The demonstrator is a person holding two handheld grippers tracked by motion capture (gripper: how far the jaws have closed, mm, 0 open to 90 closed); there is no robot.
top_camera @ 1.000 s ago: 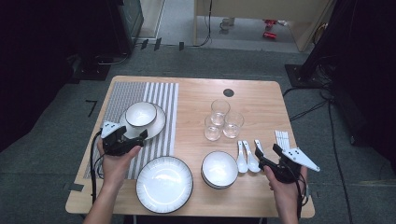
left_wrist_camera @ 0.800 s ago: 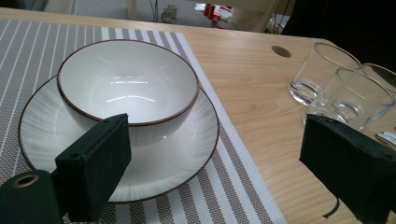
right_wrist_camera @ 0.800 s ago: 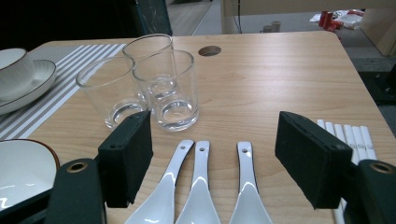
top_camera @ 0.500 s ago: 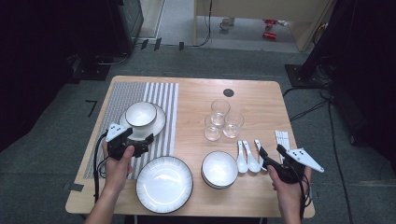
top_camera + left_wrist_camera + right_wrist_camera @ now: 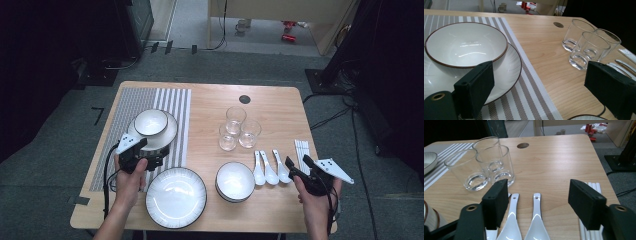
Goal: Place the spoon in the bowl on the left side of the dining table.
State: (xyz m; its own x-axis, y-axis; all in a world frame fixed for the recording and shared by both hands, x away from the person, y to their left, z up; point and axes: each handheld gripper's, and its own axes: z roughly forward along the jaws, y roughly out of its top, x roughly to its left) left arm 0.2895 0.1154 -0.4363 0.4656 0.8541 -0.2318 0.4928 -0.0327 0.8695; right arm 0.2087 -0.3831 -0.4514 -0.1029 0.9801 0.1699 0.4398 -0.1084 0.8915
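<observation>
My left gripper [image 5: 159, 156] hangs open over the striped placemat [image 5: 176, 102], just in front of a white bowl [image 5: 151, 121] that sits on a dark-rimmed plate [image 5: 171, 131]. In the left gripper view the bowl [image 5: 466, 45] lies ahead of the left jaw, and nothing is between the jaws of the left gripper [image 5: 540, 75]. At the table's front right, my right gripper [image 5: 298, 166] stands open beside three white spoons [image 5: 270, 170]. In the right gripper view two spoons [image 5: 534, 220] lie between the jaws of the right gripper [image 5: 537, 192], untouched.
Three clear glasses [image 5: 236, 128] cluster mid-table. A large white plate [image 5: 175, 197] and stacked bowls [image 5: 235, 181] sit near the front edge. White chopsticks [image 5: 301, 149] lie right of the spoons. A round cable hole [image 5: 244, 99] marks the wooden table [image 5: 210, 105] at the back.
My left gripper has drifted a little to the right, closer to the plate with the bowl. The right gripper has hardly moved.
</observation>
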